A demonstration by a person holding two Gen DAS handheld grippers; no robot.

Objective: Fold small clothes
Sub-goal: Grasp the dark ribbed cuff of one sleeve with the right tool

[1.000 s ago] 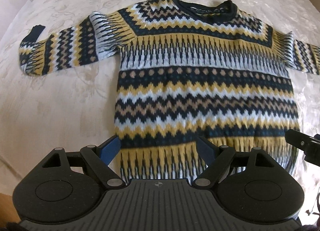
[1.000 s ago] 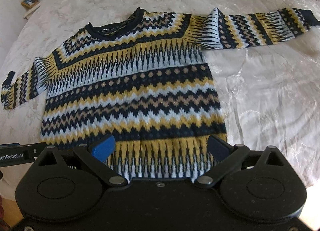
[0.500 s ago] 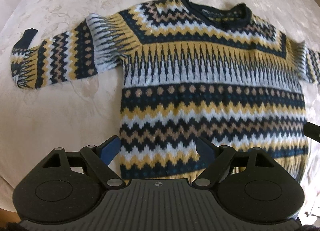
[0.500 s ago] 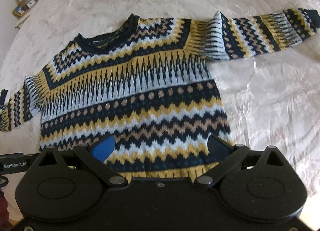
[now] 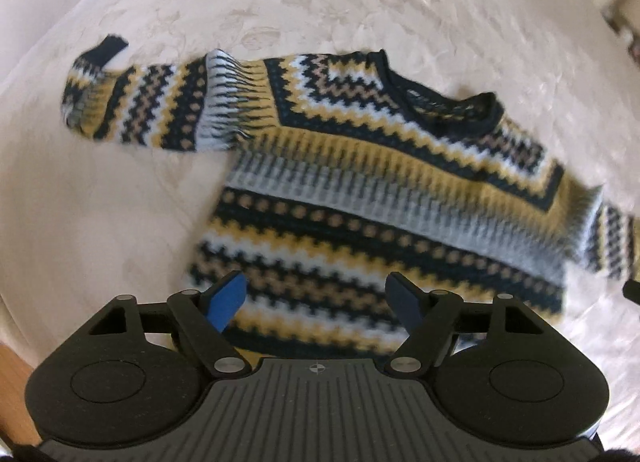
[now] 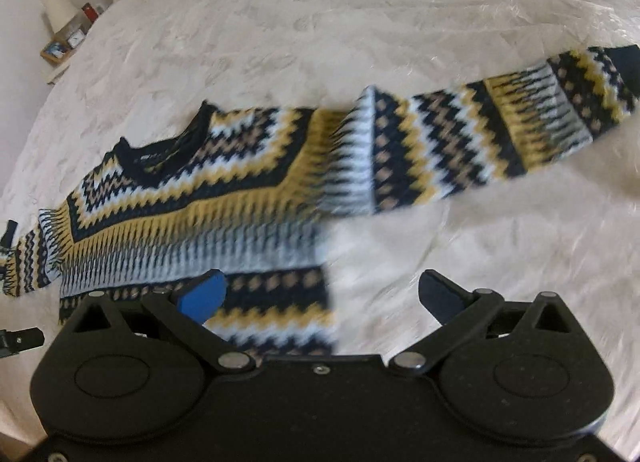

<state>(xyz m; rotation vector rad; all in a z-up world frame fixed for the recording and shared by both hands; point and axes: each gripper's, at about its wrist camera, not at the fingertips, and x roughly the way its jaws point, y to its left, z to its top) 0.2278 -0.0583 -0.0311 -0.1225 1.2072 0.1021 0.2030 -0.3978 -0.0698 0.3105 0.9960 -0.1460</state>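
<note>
The sweater lies flat and face up on the bed, on a pale, slightly shiny cover. Both sleeves are spread out to the sides. In the left wrist view its body fills the centre, the dark collar is at about 1 o'clock, and one sleeve goes out toward 10 o'clock. In the right wrist view the other sleeve goes toward 2 o'clock.

No fold is made yet, so I judge that the step in hand is to reach a sleeve and bring it across the chest. To do this well, each tool should come down low, take the knit near the cuff or the shoulder seam, and pinch only the sleeve, not the cover under it. The sleeve should then be laid straight, so the side edges stay parallel.

The knit is thick, with zigzag and dot bands in navy, mustard, white and tan. It will probably bend softly and keep a bulky fold.

The left tool has its jaws wide apart and holds nothing. The right tool is the same, with nothing between its jaws.
</note>
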